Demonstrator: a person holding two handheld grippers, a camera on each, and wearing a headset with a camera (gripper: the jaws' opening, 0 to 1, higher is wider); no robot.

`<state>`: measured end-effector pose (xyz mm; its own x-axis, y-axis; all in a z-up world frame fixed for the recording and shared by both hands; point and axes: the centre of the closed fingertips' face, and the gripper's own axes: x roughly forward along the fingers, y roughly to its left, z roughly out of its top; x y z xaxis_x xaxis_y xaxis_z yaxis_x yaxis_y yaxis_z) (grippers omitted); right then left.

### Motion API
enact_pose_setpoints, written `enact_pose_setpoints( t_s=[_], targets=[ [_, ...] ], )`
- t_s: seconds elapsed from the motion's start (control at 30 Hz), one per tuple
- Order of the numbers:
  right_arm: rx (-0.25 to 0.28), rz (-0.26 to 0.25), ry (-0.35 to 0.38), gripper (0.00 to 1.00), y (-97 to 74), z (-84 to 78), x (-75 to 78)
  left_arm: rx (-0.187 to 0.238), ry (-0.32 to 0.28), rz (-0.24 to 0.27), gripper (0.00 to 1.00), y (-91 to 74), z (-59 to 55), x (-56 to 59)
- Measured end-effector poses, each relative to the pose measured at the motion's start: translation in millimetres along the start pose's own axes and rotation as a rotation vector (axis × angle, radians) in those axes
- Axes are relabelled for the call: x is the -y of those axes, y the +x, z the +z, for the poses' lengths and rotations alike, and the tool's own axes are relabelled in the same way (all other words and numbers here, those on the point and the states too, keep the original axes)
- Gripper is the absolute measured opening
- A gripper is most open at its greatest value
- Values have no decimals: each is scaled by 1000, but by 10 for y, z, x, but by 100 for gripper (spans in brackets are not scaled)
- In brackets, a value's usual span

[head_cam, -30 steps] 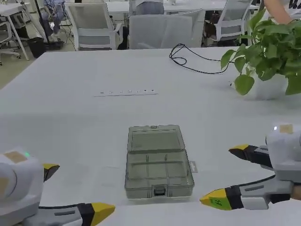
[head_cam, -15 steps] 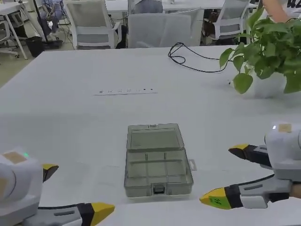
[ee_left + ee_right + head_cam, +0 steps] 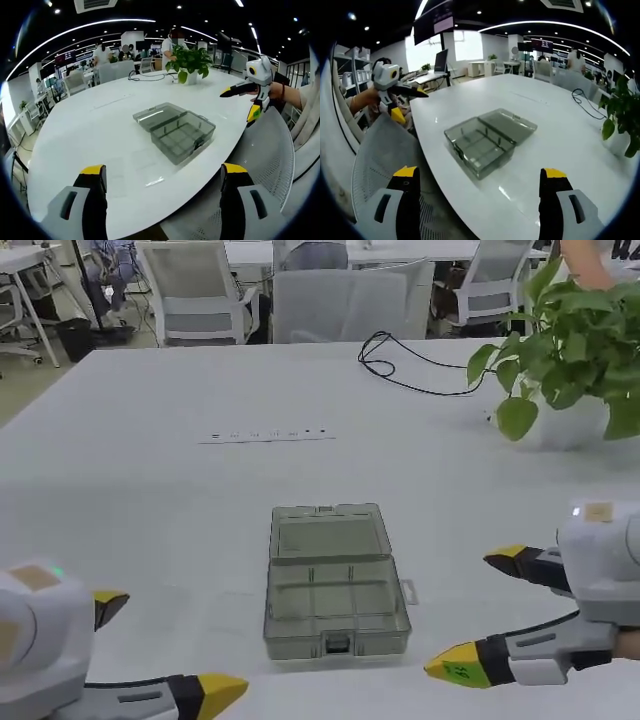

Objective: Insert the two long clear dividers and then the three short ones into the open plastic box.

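Observation:
A smoky clear plastic box [image 3: 337,607] lies open on the white table [image 3: 150,510], its lid [image 3: 328,535] folded back flat on the far side. Thin walls split the tray [image 3: 182,136] into small compartments [image 3: 477,145]. A small clear tab [image 3: 409,592] sticks out at its right side. My left gripper [image 3: 168,643] hovers open at the near left of the box, holding nothing. My right gripper [image 3: 472,612] hovers open at the near right, also holding nothing. Each gripper view looks across the box at the other gripper: the right one [image 3: 239,103] and the left one [image 3: 410,105].
A potted plant [image 3: 580,360] stands at the far right, with a black cable [image 3: 400,365] looping beside it. A flat white strip [image 3: 268,436] lies beyond the box. Office chairs [image 3: 200,290] line the far edge. A white mesh chair [image 3: 265,150] sits at the near edge.
Both grippers stay open and almost still. The left one has sunk slightly and the right one has drifted a little left. The box has not moved.

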<state>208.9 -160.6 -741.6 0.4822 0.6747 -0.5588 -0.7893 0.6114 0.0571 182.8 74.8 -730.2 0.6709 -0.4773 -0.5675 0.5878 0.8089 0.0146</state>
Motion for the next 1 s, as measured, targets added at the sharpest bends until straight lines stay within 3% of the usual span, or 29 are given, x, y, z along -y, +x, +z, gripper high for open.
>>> enact_pose_setpoints(
  t_s=[0.1, 0.2, 0.5, 0.7, 0.87, 1.0],
  targets=[
    [9, -5, 1, 100, 7, 19, 18, -8, 7, 5, 97, 2, -13, -14],
    [11, -7, 1, 100, 12, 23, 32, 23, -3, 1, 97, -6, 35, -23],
    [21, -4, 16, 100, 29, 29, 37, -4, 8, 29, 95, 15, 8, -145],
    [22, -5, 20, 99, 39, 43, 36, 13, -25, 72, 82, 30, 30, -336],
    [25, -17, 15, 98, 40, 77, 58, -24, -78, 95, 66, 59, -62, -481],
    [34, -27, 28, 96, 49, 96, 83, -66, -79, 114, 58, 91, -158, -598]
  ],
)
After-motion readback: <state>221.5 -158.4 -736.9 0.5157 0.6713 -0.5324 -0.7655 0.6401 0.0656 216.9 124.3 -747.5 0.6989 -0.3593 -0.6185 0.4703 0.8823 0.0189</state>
